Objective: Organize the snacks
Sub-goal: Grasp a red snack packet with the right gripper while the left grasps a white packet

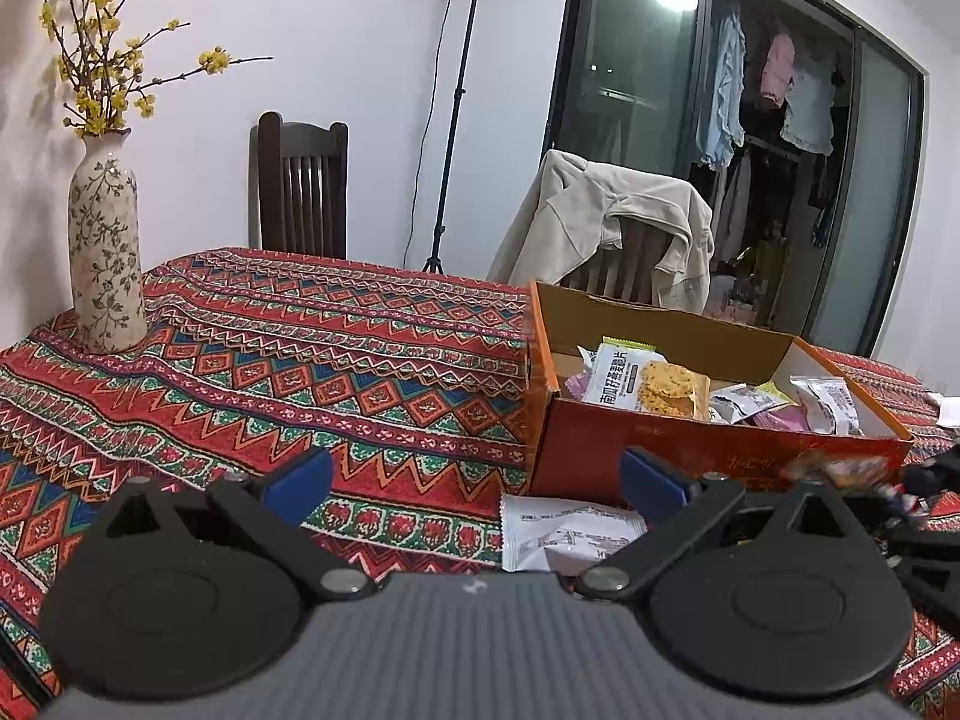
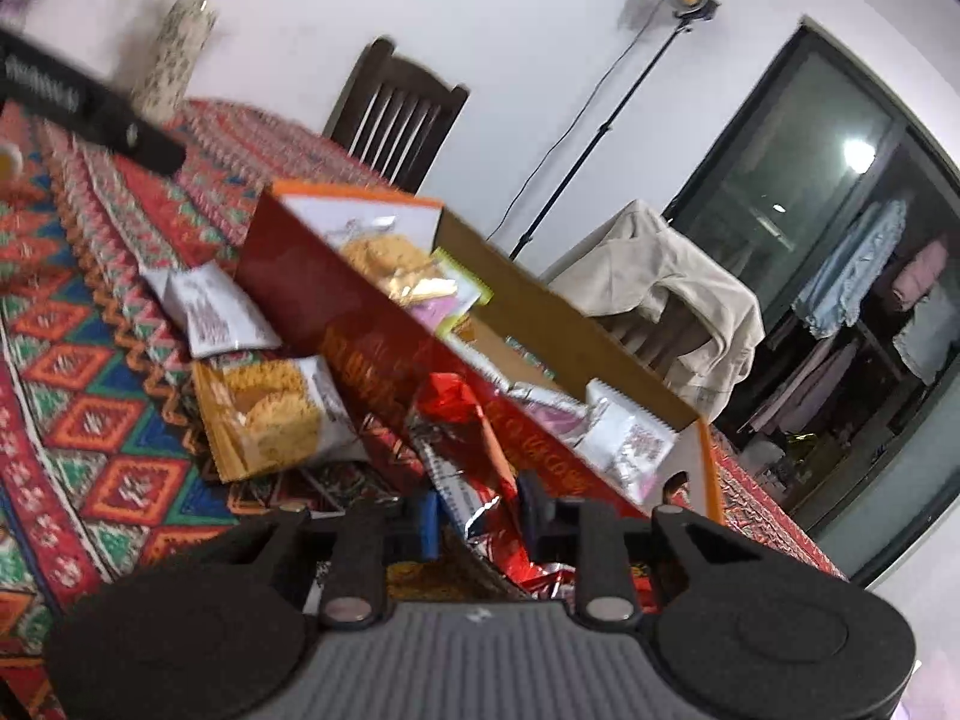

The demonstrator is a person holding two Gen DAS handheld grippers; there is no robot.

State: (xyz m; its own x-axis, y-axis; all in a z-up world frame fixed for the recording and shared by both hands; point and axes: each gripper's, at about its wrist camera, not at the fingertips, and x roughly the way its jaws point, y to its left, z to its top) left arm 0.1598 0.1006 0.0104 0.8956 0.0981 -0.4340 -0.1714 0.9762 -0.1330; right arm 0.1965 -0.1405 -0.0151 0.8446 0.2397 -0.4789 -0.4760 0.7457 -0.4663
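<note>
tablecloth (image 2: 120, 396) blurred; right gripper (image 2: 477, 516) hides red packet (image 2: 480, 420)

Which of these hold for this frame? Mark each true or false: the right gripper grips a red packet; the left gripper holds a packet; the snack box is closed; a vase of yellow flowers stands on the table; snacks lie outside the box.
1. The right gripper grips a red packet. True.
2. The left gripper holds a packet. False: it is open and empty.
3. The orange box is closed. False: it is open, with snacks inside.
4. A vase with yellow flowers stands on the table. True.
5. Snacks lie outside the box. True: a cracker packet lies beside it.
</note>
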